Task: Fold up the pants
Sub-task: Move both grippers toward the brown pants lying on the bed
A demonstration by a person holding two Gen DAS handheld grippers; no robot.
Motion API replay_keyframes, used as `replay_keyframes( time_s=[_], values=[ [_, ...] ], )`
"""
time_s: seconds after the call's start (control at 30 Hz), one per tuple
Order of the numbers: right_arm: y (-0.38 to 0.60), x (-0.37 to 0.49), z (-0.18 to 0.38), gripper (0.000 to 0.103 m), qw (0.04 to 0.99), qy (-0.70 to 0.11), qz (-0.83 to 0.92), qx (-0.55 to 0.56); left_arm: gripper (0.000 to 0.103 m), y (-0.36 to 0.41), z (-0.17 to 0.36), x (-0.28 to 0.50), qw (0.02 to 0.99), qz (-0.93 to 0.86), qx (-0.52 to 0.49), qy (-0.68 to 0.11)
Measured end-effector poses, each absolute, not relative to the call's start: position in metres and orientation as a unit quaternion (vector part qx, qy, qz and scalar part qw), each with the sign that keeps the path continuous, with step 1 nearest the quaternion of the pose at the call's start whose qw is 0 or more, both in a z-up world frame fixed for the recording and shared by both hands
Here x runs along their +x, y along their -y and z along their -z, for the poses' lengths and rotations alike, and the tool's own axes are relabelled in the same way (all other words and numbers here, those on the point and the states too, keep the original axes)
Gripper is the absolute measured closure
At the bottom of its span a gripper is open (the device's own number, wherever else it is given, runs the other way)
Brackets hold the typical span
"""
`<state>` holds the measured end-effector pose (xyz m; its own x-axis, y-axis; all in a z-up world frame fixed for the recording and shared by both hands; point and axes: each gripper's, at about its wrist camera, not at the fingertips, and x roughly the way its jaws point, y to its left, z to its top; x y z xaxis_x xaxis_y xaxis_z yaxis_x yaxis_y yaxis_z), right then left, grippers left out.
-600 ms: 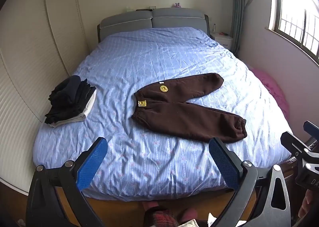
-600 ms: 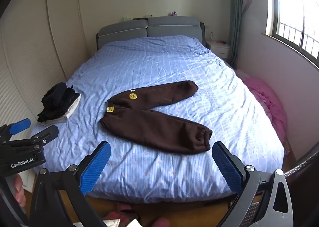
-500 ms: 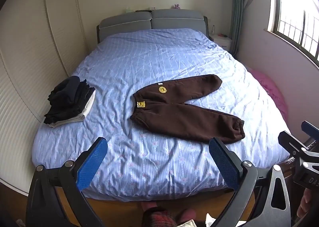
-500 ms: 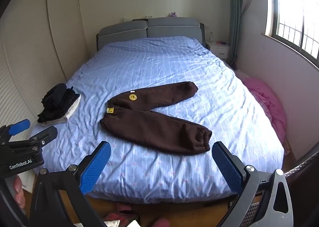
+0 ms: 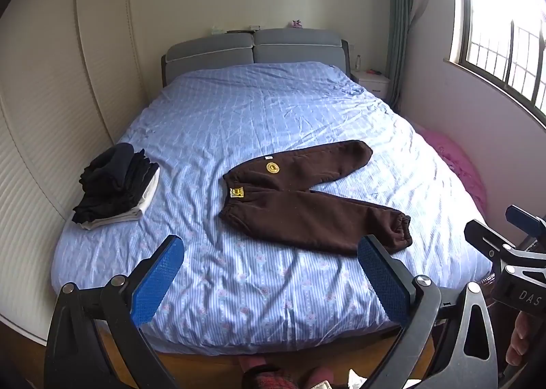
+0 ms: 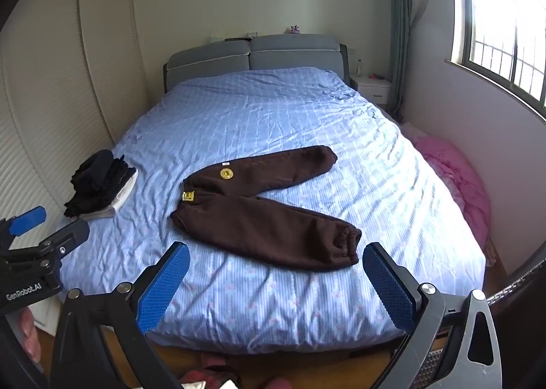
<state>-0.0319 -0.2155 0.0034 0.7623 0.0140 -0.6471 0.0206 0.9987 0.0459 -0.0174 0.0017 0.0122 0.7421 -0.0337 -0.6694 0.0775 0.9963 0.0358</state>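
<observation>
Dark brown sweatpants [image 5: 307, 204] lie flat on the blue striped bed [image 5: 273, 109], waistband to the left with two yellow patches, legs spread apart to the right. They also show in the right wrist view [image 6: 266, 211]. My left gripper [image 5: 269, 262] is open and empty, held above the foot of the bed, short of the pants. My right gripper [image 6: 276, 269] is open and empty, likewise short of the near leg cuff [image 6: 344, 242]. Each gripper shows at the edge of the other's view.
A stack of folded dark clothes [image 5: 116, 181] sits at the bed's left edge, also in the right wrist view [image 6: 99, 184]. A pink heap [image 6: 457, 177] lies on the floor right of the bed. A wardrobe [image 5: 51, 99] stands left, a nightstand [image 5: 372, 83] far right.
Both views have shifted slightly, with the bed and pants sitting a little lower and closer in frame. Both grippers stay open and empty.
</observation>
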Motion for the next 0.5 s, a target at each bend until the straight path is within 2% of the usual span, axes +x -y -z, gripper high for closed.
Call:
replay_keyframes(
  time_s=[0.5],
  values=[
    [0.220, -0.033, -0.014, 0.000, 0.944, -0.329, -0.003, 0.030, 0.000, 0.001, -0.025, -0.011, 0.937, 0.034, 0.021, -0.347]
  ],
)
